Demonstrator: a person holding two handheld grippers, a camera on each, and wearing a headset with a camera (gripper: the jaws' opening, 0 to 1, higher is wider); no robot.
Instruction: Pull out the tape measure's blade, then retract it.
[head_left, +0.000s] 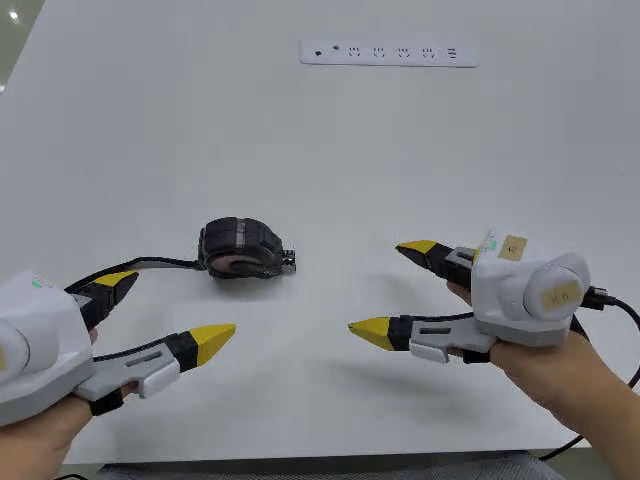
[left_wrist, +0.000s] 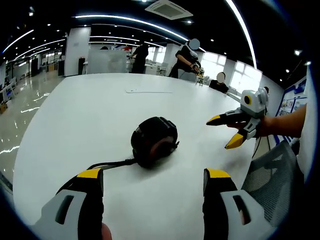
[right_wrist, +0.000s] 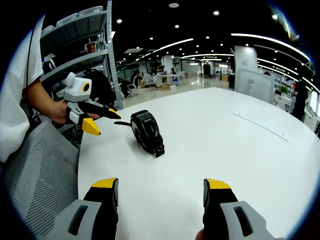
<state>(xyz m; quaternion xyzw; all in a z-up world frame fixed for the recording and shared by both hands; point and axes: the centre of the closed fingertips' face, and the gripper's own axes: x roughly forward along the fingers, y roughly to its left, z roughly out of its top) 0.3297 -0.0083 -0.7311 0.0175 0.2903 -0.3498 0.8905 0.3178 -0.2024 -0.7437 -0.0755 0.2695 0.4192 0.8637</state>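
Observation:
A black tape measure (head_left: 242, 249) lies on the white table (head_left: 330, 150), its blade tip facing right and a black strap trailing off to the left. It appears in the left gripper view (left_wrist: 154, 142) ahead of the jaws, and in the right gripper view (right_wrist: 147, 131) too. My left gripper (head_left: 170, 312) is open, a short way to the left of and nearer than the tape. Open as well, my right gripper (head_left: 395, 290) is held to the right of the tape, pointing left. Neither touches it. The blade looks fully wound in.
A white power strip (head_left: 388, 53) lies flat at the far side of the table. The table's near edge (head_left: 330, 458) runs just below my hands. A grey mesh chair (right_wrist: 35, 175) stands beside the table, and people stand far off in the room.

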